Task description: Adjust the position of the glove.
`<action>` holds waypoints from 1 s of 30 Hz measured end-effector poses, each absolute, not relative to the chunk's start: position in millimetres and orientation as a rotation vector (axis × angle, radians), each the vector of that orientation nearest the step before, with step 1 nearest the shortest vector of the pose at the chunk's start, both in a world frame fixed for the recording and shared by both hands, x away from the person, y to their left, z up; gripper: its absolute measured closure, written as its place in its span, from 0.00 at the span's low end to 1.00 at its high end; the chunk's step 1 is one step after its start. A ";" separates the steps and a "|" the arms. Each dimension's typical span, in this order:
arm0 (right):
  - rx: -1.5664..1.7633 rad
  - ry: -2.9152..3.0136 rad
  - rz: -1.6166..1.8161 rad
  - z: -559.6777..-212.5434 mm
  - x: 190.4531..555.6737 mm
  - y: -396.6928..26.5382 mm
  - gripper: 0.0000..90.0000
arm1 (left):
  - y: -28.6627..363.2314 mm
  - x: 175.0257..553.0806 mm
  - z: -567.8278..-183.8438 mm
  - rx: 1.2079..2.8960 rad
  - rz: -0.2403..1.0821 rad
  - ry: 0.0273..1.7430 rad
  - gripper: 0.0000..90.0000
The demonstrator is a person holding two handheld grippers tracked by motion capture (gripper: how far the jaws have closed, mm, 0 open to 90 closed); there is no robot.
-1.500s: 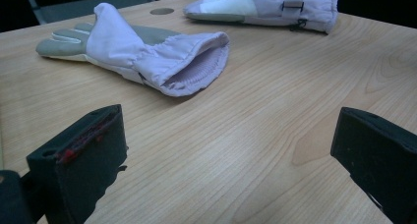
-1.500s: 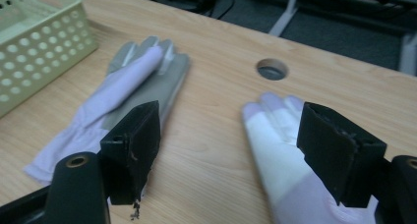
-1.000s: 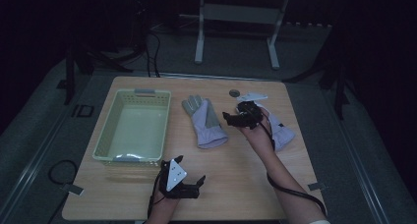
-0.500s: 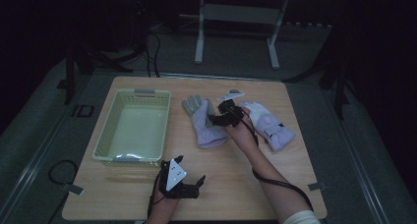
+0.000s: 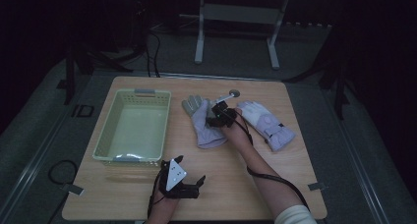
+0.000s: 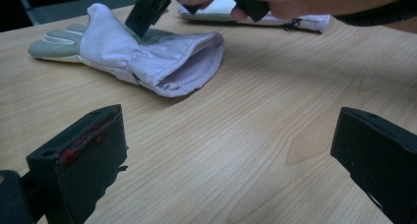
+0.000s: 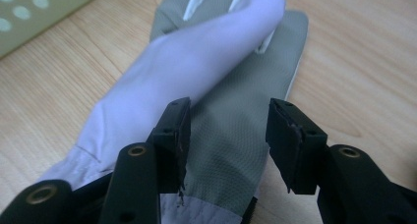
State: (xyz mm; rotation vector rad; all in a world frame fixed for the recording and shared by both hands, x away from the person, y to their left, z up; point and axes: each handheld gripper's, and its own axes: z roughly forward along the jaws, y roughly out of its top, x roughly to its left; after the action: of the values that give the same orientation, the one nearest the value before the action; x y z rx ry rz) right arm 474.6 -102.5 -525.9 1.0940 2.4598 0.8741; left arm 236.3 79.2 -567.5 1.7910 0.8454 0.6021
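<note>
Open tongs (image 6: 231, 150) over bare table (image 6: 255, 111) — glove (image 6: 142, 57) beyond, cuff gaping.

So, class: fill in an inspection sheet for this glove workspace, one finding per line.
Surface: wooden table, flat.
Job's things: left glove lying flat; right glove beside it; basket with nothing seen inside.
Clutter: small round object near the far edge.
Grippers: right gripper closing, jaws astride the left glove, not pinching; left gripper open, holding nothing.
Cables: one trailing from each gripper.
Surroundings: dark; metal stand behind.
</note>
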 end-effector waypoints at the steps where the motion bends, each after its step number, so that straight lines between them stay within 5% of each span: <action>1: 1.094 2.470 0.870 -529.1 475.5 -102.3 0.59 | 79.1 236.4 -567.6 1.790 0.602 0.846 0.00; 12: 1.089 2.481 0.840 -542.8 472.5 -98.6 0.69 | 79.1 236.0 -567.5 1.791 0.609 0.845 0.00; 21: 1.070 2.462 0.782 -537.2 466.7 -91.0 0.96 | 78.6 236.4 -567.5 1.796 0.608 0.849 0.00; 30: 1.229 2.364 0.947 -503.3 453.1 -104.7 0.98 | 78.8 236.7 -567.4 1.797 0.606 0.853 0.00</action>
State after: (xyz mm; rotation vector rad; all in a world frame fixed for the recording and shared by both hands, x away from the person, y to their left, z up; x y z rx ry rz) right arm 453.1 -104.7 -503.3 1.2287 2.3638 0.9472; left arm 236.7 78.8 -567.4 1.7968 0.8533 0.6061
